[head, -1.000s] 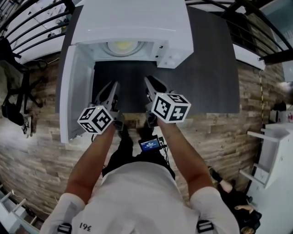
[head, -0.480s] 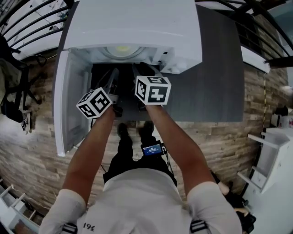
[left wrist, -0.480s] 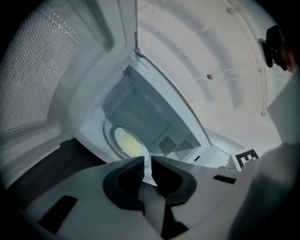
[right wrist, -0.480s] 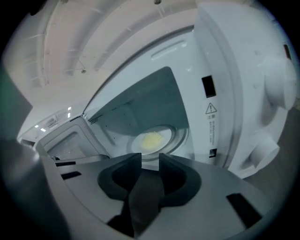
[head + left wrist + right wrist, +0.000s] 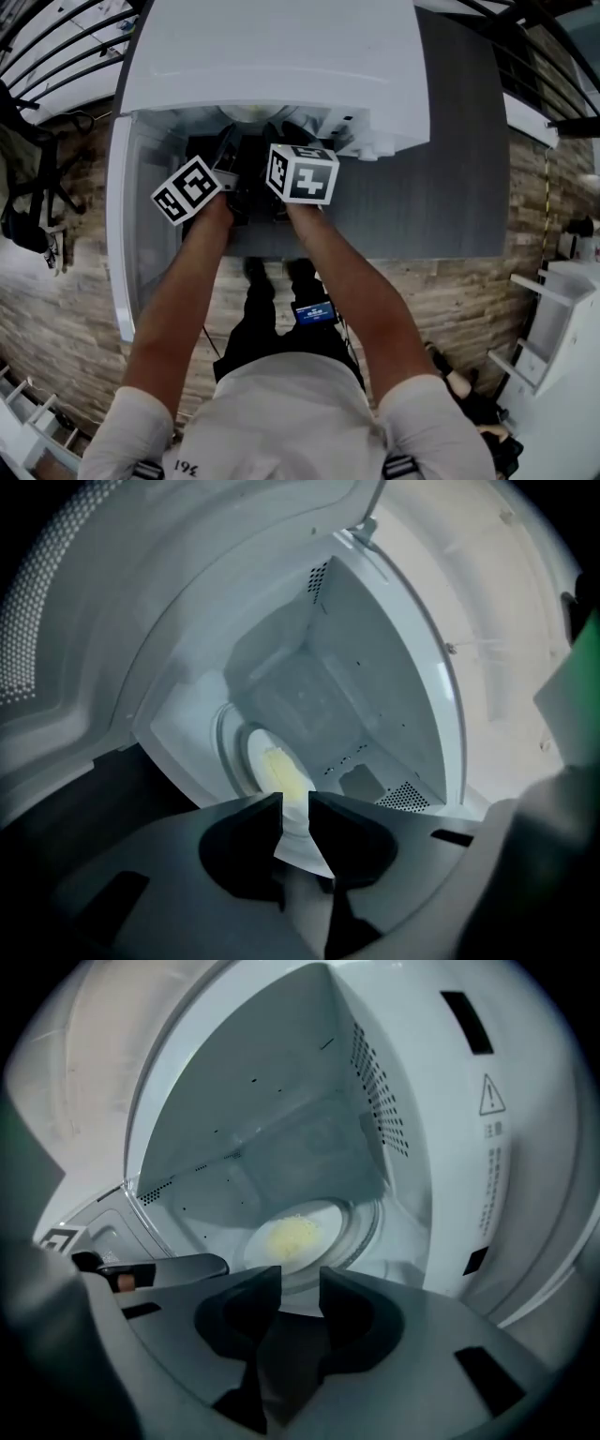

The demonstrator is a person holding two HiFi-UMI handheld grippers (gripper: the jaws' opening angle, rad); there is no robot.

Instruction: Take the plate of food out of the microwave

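While left gripper (image 5: 295, 803) and right gripper (image 5: 300, 1279) hang parted, right's jaws just widened, the plate (image 5: 323, 1241) lies clear ahead.

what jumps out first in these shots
The white microwave with its door swung open at left, and the plate of yellow food inside. The left gripper and right gripper point into it, jaws empty; the right's have just been opening.

The mouth of the microwave (image 5: 281, 56) at upper centre is open, its door (image 5: 127, 234) swung wide along the left edge, with bare inner walls (image 5: 244, 1110) flanking the plate (image 5: 323, 1227).
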